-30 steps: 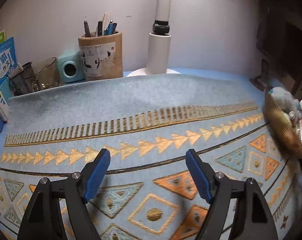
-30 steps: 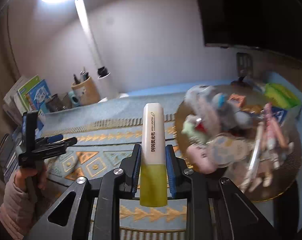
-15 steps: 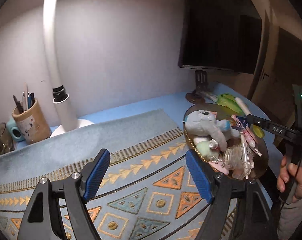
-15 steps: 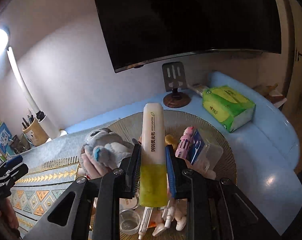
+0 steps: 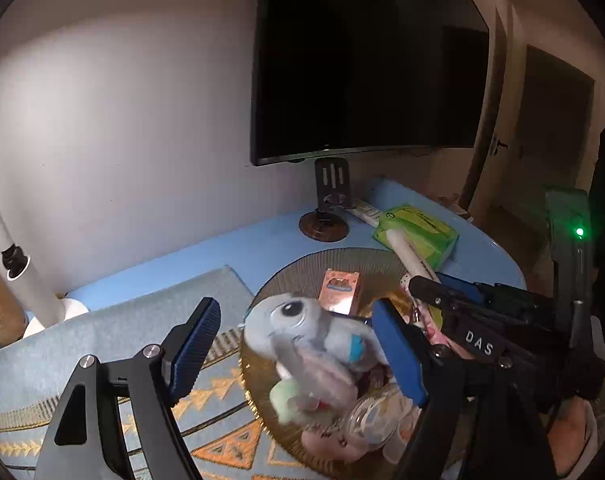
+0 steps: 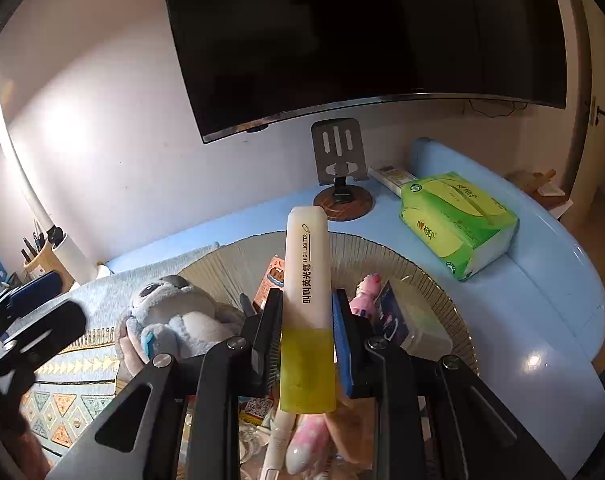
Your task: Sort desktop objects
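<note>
Left hand-held gripper [image 5: 294, 348] has swung from the patterned mat to the gold tray [image 5: 302, 276] at lower centre of its view, fingers spread and empty, now framing the grey plush [image 5: 302, 332] lying in the tray. Right hand-held gripper [image 6: 307, 320], centre of its view, still pinches the yellow highlighter [image 6: 305, 280] upright above the tray, tissue pack [image 6: 458, 220] at right. Likely next: plush pickup; highlighter still unsorted.

Highlighter [image 6: 307, 312] between the right gripper's [image 6: 307, 332] fingers — "HIGH LIGHTER" printed along its barrel, Chinese characters beside it. "DAS" — white letters on that gripper's black body.
</note>
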Demonstrator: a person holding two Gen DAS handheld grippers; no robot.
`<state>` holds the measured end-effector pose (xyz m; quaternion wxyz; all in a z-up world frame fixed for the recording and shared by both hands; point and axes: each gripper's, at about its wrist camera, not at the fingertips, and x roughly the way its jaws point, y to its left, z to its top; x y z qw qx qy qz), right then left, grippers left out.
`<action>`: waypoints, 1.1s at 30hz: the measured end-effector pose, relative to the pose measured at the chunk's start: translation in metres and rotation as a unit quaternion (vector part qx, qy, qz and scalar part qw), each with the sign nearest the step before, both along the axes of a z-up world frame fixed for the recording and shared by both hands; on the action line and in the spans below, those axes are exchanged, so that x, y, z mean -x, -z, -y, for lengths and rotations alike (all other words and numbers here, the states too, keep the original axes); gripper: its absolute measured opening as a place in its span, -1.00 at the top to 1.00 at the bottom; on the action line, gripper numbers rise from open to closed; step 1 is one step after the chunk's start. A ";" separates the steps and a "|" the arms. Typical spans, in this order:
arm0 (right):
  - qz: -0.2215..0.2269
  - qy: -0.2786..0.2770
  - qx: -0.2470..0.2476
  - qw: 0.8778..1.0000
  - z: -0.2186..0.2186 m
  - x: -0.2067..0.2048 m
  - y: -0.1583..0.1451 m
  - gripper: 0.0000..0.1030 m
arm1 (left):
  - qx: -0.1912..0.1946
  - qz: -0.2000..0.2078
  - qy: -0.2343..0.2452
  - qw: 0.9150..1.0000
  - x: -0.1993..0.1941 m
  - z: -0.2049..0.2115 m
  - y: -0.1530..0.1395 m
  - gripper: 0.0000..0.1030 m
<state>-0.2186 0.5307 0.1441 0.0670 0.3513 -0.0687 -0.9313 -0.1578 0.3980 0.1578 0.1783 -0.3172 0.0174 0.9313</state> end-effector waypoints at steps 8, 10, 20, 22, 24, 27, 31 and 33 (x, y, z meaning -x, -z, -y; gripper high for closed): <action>0.003 -0.013 0.019 1.000 -0.014 -0.009 -0.005 0.14 | 0.032 0.015 0.015 0.999 0.012 -0.023 0.020 -0.48; 0.005 -0.020 0.037 0.999 -0.015 -0.017 -0.008 0.11 | 0.041 0.013 0.012 0.999 0.004 -0.016 0.019 -0.48; -0.001 -0.127 0.032 0.991 0.073 -0.090 -0.021 -0.59 | 0.082 0.004 -0.068 0.994 -0.081 0.106 0.018 -0.53; 0.007 -0.160 0.020 0.987 0.106 -0.102 -0.015 -0.61 | 0.075 0.010 -0.100 0.992 -0.100 0.144 0.021 -0.56; 0.017 -0.188 0.009 0.982 0.137 -0.112 -0.004 -0.63 | 0.069 0.016 -0.137 0.988 -0.120 0.182 0.026 -0.61; 0.043 -0.205 -0.018 0.978 0.175 -0.120 0.023 -0.70 | 0.073 0.028 -0.205 0.976 -0.146 0.233 0.041 -0.67; 0.088 -0.182 -0.056 0.978 0.198 -0.111 0.069 -0.70 | 0.070 0.071 -0.273 0.957 -0.168 0.287 0.078 -0.67; 0.106 -0.168 -0.059 0.978 0.198 -0.104 0.084 -0.70 | 0.075 0.087 -0.289 0.951 -0.168 0.298 0.098 -0.67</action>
